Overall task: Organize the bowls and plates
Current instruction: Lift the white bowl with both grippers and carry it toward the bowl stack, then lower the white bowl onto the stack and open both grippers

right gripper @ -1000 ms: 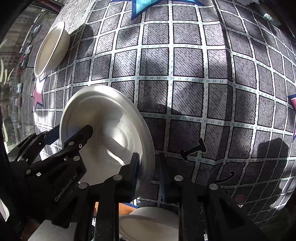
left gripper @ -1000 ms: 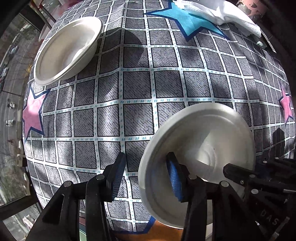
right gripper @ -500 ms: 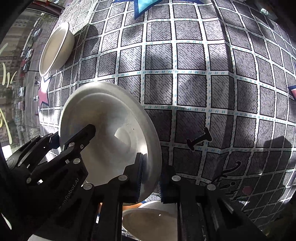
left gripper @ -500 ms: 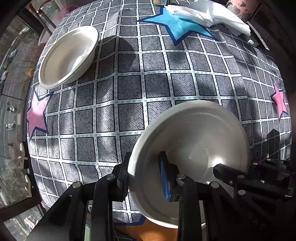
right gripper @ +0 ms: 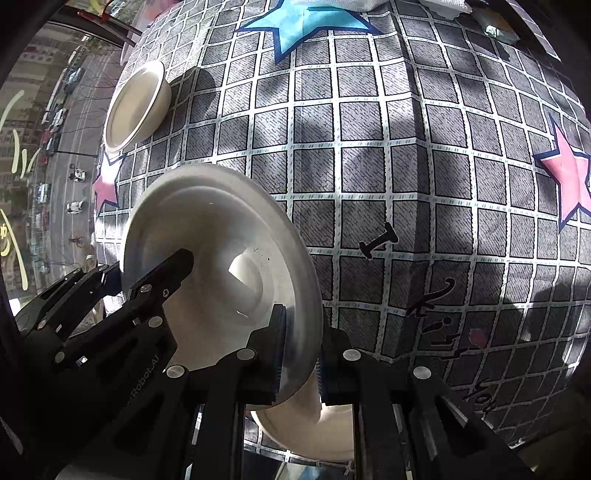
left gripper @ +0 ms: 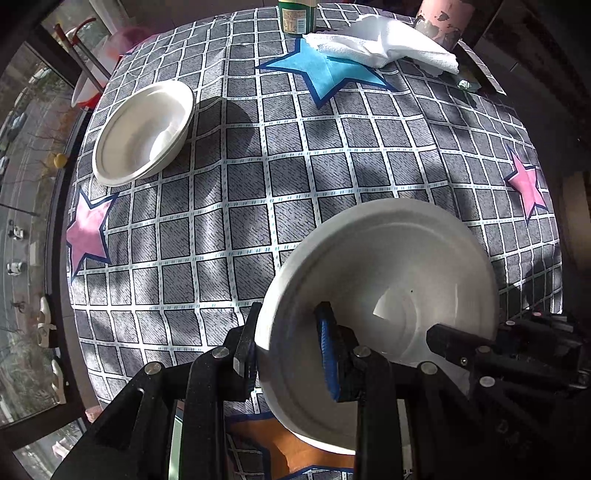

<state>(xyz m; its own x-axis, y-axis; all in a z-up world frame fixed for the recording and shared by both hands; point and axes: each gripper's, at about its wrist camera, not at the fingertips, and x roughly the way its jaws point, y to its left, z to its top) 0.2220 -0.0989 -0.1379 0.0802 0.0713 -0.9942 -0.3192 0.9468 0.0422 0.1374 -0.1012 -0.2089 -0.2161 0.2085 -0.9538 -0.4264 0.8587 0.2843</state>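
Home dining corner, upper storey. Standing against a large window (left gripper: 26, 206), overlooking a street with parked cars (right gripper: 55, 122) far below. Desk wearing a grey checked tablecloth (left gripper: 295, 177) printed with blue and pink stars. Carrying white disposable bowls (left gripper: 144, 133), crumpled white paper napkins (left gripper: 384, 48) and a green labelled container (left gripper: 295, 16) at the far edge. Sunlight falling across the cloth in patches, suggesting daytime domestic use.

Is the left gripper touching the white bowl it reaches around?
Touching. In the left wrist view, the left gripper has one finger outside and one inside the bowl rim, both pressed against the wall.
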